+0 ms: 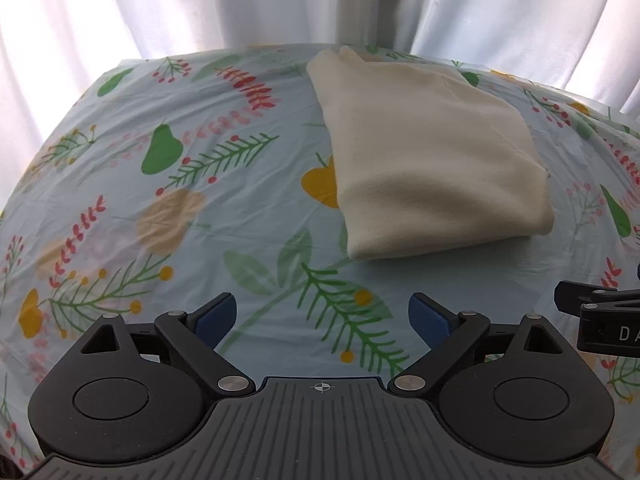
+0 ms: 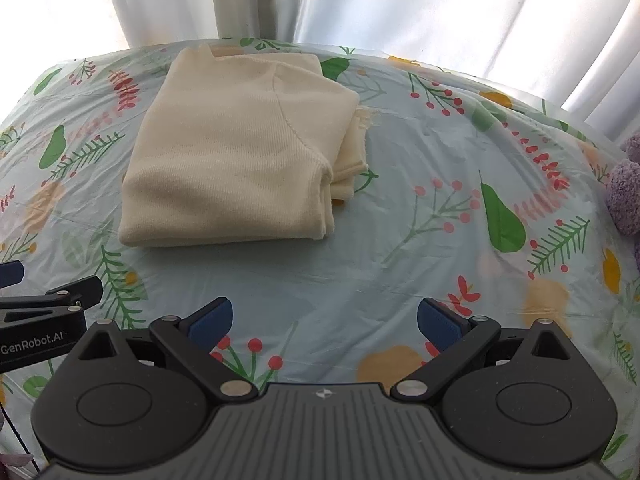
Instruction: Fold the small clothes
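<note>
A cream knit garment (image 1: pixel 432 152) lies folded into a thick rectangle on the floral tablecloth (image 1: pixel 160 200); it also shows in the right wrist view (image 2: pixel 236 152), with layered edges on its right side. My left gripper (image 1: pixel 322 316) is open and empty, held back from the garment's near edge. My right gripper (image 2: pixel 325 320) is open and empty, near the table's front, to the right of the garment. Each gripper shows at the edge of the other's view: the right gripper (image 1: pixel 600 320) and the left gripper (image 2: pixel 44 312).
White curtains (image 1: pixel 280 0) hang behind the table's far edge. A purple fuzzy item (image 2: pixel 626 184) sits at the table's right edge. The tablecloth (image 2: pixel 440 240) is wrinkled, with bare cloth right of the garment.
</note>
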The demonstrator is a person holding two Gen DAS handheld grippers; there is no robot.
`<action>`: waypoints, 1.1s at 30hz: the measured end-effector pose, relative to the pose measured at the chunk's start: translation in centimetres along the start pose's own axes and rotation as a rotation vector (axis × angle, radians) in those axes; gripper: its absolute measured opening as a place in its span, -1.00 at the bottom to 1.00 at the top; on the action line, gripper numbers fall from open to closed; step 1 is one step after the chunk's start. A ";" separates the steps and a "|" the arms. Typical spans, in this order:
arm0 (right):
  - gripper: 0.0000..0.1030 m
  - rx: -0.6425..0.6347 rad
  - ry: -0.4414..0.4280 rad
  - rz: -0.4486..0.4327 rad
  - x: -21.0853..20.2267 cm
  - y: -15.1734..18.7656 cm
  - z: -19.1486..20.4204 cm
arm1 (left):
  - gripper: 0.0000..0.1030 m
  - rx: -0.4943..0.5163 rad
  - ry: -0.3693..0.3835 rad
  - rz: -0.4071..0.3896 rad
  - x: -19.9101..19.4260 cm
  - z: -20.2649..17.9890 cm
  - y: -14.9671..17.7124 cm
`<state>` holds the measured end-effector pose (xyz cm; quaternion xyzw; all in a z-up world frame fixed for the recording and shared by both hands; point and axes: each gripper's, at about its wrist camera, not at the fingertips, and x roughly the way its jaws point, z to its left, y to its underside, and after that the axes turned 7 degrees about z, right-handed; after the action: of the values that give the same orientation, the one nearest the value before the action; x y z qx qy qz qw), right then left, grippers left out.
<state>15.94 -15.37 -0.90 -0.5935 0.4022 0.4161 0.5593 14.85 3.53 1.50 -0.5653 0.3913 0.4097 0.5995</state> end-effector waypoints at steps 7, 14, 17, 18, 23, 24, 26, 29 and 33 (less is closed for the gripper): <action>0.92 -0.004 0.000 -0.004 0.0 -0.1 0.1 | 0.87 0.006 0.009 0.004 0.1 -0.2 0.0; 0.92 -0.001 0.002 0.000 0.1 -0.2 0.1 | 0.87 0.008 0.015 0.012 0.3 -0.2 -0.1; 0.92 -0.001 0.002 -0.002 0.1 -0.2 0.1 | 0.87 0.010 0.020 0.018 0.4 -0.3 -0.2; 0.92 -0.001 0.003 -0.001 0.1 -0.3 0.1 | 0.87 0.011 0.022 0.020 0.5 -0.3 -0.2; 0.92 0.000 0.008 -0.004 0.2 -0.4 0.0 | 0.87 0.010 0.027 0.028 0.7 -0.5 -0.2; 0.92 0.000 0.008 -0.004 0.2 -0.4 -0.1 | 0.87 0.008 0.028 0.028 0.7 -0.5 -0.2; 0.92 -0.002 0.007 -0.004 0.2 -0.4 -0.1 | 0.87 0.006 0.029 0.031 0.7 -0.4 -0.2; 0.92 -0.001 0.008 -0.006 0.2 -0.4 -0.1 | 0.87 0.005 0.029 0.032 0.8 -0.4 -0.2; 0.92 -0.002 0.008 -0.006 0.2 -0.4 -0.2 | 0.87 0.003 0.032 0.033 0.8 -0.4 -0.2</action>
<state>16.42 -15.55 -0.94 -0.5970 0.4022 0.4123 0.5585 15.28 3.21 0.84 -0.5644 0.4108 0.4099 0.5871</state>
